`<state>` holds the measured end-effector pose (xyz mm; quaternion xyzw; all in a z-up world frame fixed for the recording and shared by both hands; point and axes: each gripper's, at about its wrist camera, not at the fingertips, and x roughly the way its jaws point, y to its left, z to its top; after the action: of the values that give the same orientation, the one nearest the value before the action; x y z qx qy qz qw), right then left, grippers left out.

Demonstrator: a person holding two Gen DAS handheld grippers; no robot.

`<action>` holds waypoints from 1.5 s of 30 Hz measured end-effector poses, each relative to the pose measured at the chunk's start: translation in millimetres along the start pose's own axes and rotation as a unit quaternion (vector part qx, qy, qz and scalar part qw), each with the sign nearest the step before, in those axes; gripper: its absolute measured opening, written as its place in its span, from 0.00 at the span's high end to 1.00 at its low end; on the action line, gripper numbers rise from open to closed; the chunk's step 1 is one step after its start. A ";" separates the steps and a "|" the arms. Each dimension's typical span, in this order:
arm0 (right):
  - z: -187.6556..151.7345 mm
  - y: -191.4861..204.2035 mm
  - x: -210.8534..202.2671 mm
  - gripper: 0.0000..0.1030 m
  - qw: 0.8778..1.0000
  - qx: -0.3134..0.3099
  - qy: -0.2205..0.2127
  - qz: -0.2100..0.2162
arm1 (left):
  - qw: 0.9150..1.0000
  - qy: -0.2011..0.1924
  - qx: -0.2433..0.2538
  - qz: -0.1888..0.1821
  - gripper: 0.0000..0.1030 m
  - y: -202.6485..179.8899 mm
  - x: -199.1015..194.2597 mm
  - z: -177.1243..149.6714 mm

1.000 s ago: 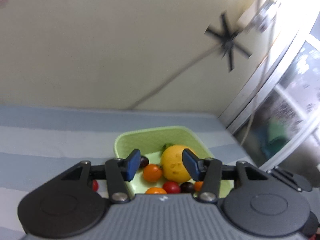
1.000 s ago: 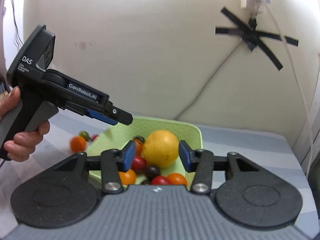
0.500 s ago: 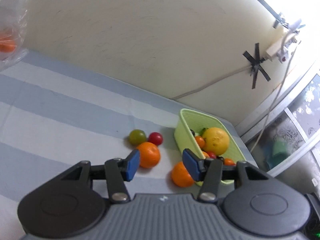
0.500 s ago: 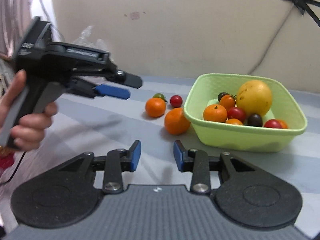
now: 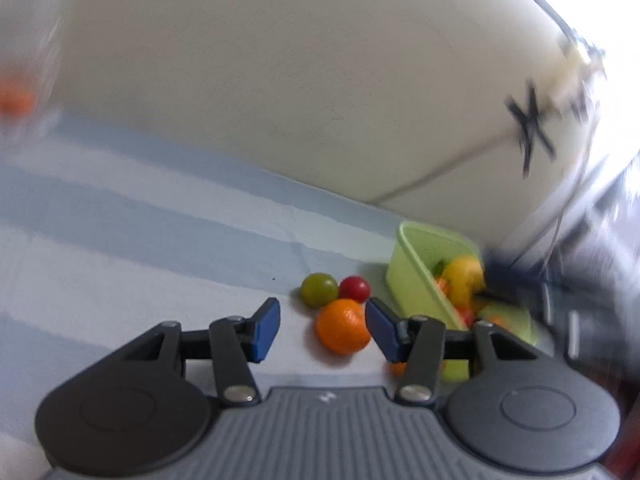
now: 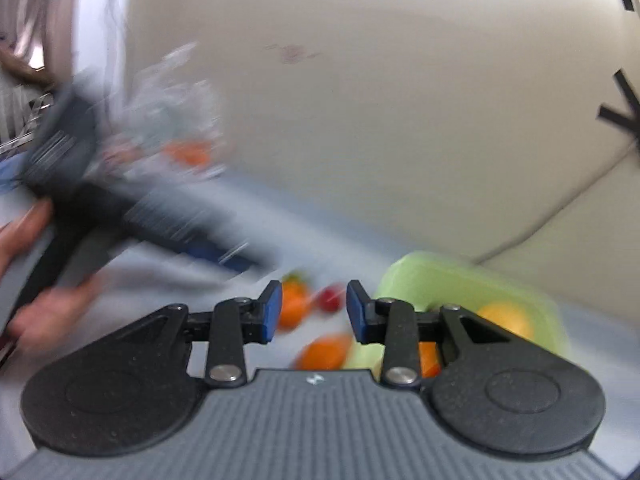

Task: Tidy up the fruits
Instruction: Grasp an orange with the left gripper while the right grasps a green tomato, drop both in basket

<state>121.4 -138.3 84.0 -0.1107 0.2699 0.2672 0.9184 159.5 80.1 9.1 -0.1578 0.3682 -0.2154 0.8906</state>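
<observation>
Left gripper (image 5: 322, 330) spread, empty, with an orange (image 5: 343, 332) on the striped surface (image 5: 120, 264) seen between its fingers. Right gripper (image 6: 314, 312) narrower after closing, empty. Green basket (image 5: 416, 276) of fruit just right.

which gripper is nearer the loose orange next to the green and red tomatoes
Left. The left gripper frames the orange between open fingers, not gripping it. The right gripper sits further back, with the orange beyond its fingertips.
</observation>
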 end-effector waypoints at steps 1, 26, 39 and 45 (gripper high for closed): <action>13.4 -13.3 11.0 0.63 1.000 0.008 0.023 0.017 | 1.000 0.004 0.029 0.004 0.52 -9.8 2.7 -1.7; 56.7 3.4 95.0 0.74 0.984 0.026 0.164 0.065 | 0.998 -0.004 0.061 0.004 0.63 -37.4 9.1 -10.4; -1.3 -84.8 -54.7 0.74 0.992 0.111 0.048 -0.033 | 0.995 -0.007 0.082 -0.061 0.62 -113.7 42.0 36.0; -40.5 -106.7 -56.5 0.73 0.990 0.126 0.045 -0.045 | 0.994 0.033 0.094 -0.037 0.62 -130.3 91.8 28.8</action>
<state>122.3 -265.6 88.0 -0.0181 0.3376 0.1841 0.9229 204.0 -73.9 31.9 -0.0796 0.3689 -0.2875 0.8803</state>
